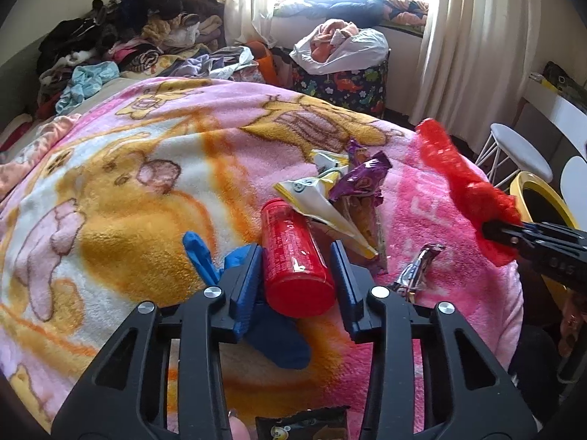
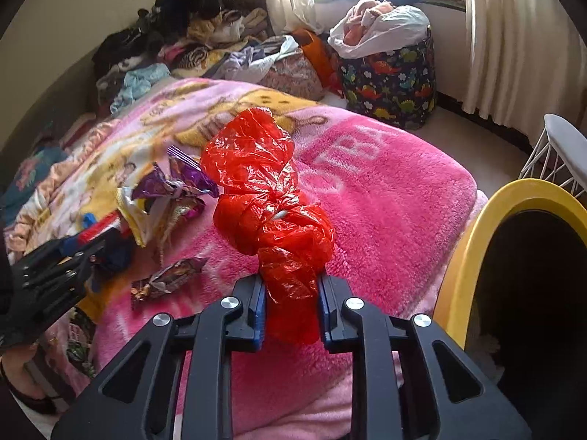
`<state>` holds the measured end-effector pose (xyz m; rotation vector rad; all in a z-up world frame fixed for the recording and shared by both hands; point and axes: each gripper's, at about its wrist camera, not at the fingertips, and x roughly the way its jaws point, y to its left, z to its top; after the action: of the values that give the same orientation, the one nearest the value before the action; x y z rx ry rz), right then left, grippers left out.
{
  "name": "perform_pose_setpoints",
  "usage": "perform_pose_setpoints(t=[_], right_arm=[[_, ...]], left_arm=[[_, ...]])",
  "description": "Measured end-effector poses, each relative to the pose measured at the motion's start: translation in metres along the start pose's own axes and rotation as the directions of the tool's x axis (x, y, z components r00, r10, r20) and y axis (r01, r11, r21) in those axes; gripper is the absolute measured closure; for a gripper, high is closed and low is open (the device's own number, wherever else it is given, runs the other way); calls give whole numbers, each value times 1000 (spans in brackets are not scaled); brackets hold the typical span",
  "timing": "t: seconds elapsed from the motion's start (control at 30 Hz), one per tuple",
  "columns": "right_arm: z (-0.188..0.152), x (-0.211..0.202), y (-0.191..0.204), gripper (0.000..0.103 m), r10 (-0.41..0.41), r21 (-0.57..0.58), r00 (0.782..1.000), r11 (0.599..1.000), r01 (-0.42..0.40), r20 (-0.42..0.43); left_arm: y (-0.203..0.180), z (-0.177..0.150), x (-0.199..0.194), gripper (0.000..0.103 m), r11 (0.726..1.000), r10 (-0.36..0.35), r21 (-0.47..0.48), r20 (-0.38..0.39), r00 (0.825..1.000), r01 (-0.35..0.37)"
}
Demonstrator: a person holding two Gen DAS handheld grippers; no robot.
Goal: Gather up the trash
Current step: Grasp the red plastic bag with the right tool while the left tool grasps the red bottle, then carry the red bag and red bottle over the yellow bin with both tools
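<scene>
**Fingers pinch a red bag and straddle a red bottle**

Fingers of the right gripper (image 2: 291,304) are pressed against both sides of a crumpled red plastic bag (image 2: 269,198), which stands up from the grip above the pink end of the blanket (image 2: 396,198). Just to its right, off the bed's edge, is the yellow-rimmed bin (image 2: 477,227) with its dark opening.

On the other side, the left gripper (image 1: 295,275) is spread fairly wide, one blue pad on each side of a red bottle (image 1: 293,256) lying on the blanket (image 1: 110,183). A small gap shows on each side, so the pads do not appear to be clamping it. Under the bottle and the left finger lies a blue glove (image 1: 205,256).

Touching the bottle's far end is a heap of trash: a white and yellow wrapper (image 1: 323,205) and a purple wrapper (image 1: 361,179), overlapping. Nearer the blanket's right edge, apart from the heap, lies a small silver and purple wrapper (image 1: 418,267). At the blanket's near edge, below the left gripper, the top of a dark packet (image 1: 301,425) shows.

Beyond the bed's far corner stands a dinosaur-print basket (image 1: 341,84) holding a white bag of clothes, and a pile of clothes (image 1: 128,36) covers the bed's far left end.
</scene>
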<state>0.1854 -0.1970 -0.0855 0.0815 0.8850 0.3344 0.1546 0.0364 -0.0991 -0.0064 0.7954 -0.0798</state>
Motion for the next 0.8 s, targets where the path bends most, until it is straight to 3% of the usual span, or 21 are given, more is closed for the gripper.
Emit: perform_pose_setpoints(t=[0.13,0.57,0.8], right_arm=[[-4,-6,4,82,18,-5,1000,1000,-18,8],[-9,-22,11,83,39,-9,999,999,-39,38],[-10,-32,15,83,53,-15,997,998,-53,55]], left_arm=[[3,1,-7,77,1000,-8,-20,15,1000,8],[25,19,-48,78,988,-88,-122,92,992,99],[24,27,-64,78,987,-90,-122,131,987,106]])
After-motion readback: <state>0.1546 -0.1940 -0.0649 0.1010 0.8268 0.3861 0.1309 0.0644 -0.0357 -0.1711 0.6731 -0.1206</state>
